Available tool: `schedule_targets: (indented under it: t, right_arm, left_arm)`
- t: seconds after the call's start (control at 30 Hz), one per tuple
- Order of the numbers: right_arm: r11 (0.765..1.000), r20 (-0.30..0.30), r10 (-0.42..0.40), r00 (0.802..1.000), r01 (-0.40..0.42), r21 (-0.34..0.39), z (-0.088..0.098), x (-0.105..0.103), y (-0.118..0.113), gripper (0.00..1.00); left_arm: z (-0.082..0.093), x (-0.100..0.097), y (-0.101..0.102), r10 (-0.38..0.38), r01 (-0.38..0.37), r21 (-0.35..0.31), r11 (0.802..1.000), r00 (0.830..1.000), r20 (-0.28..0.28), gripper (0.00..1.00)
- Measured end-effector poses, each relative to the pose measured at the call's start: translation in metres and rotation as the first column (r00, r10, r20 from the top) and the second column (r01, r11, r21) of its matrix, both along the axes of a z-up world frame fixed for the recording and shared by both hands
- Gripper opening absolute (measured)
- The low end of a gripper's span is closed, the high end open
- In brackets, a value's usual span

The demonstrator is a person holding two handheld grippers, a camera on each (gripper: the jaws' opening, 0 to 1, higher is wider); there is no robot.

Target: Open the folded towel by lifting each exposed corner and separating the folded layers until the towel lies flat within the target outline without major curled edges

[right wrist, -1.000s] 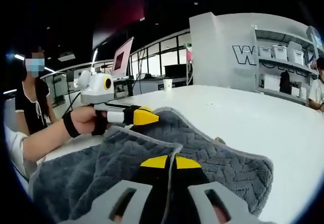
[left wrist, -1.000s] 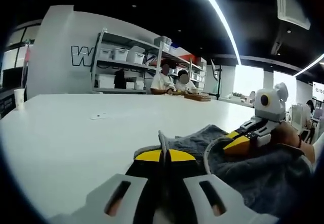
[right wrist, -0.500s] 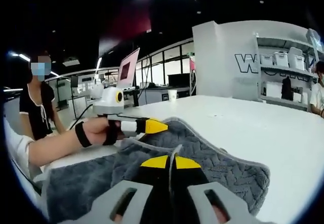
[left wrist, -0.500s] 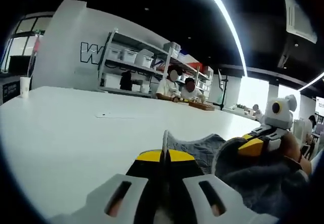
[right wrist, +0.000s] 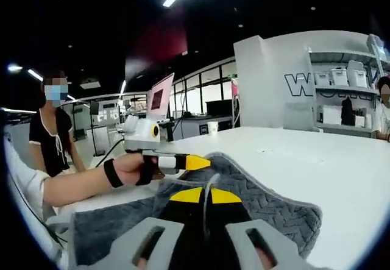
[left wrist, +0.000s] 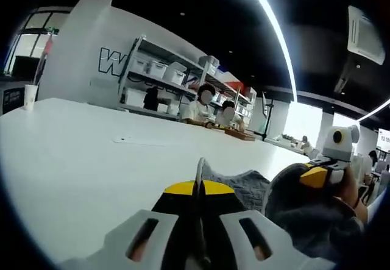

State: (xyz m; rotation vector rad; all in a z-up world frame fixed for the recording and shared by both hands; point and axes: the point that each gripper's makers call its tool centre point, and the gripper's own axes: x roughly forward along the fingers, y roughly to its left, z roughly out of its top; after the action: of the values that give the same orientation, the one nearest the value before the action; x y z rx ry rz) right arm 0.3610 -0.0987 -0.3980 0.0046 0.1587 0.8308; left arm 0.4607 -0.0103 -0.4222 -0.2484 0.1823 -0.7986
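Both tools, left point(left wrist: 198, 188) and right point(right wrist: 206, 195), seemingly pinch the grey textured towel point(right wrist: 268, 206).

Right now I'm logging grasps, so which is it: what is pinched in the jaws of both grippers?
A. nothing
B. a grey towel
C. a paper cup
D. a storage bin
B: the left gripper and right gripper each have their jaws shut on an edge of the grey towel.
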Motion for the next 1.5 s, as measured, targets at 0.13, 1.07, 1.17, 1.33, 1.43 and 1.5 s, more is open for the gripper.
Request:
schedule_targets:
  t: [0.13,1.07,1.17,1.33,1.43,1.5]
  right_arm:
    - [1.000,0.005,0.011,1.000,-0.011,0.014,0.003,-0.006,0.001,0.00]
    - [0.995,0.151,0.060,0.987,-0.071,0.068,0.045,-0.058,-0.008,0.00]
    - [0.994,0.161,0.064,0.985,-0.078,0.080,0.050,-0.062,-0.009,0.00]
    - [0.990,0.174,0.072,0.982,-0.091,0.103,0.056,-0.070,-0.010,0.00]
    - [0.989,0.186,0.076,0.979,-0.098,0.107,0.058,-0.075,-0.010,0.00]
    - [0.987,0.198,0.089,0.976,-0.113,0.111,0.061,-0.080,-0.010,0.00]
  left_arm:
    - [0.004,0.000,-0.002,-0.001,0.001,-0.016,1.000,1.000,-0.007,0.01]
    - [0.022,0.012,-0.010,0.000,-0.002,-0.041,0.999,0.999,-0.046,0.00]
    - [0.026,0.012,-0.012,0.001,-0.003,-0.043,0.999,0.999,-0.046,0.00]
    - [0.034,0.016,-0.013,0.004,-0.006,-0.044,0.999,0.999,-0.039,0.00]
    - [0.038,0.018,-0.014,0.006,-0.008,-0.045,0.999,0.999,-0.036,0.00]
    - [0.039,0.020,-0.014,0.009,-0.010,-0.042,0.999,0.999,-0.033,0.00]
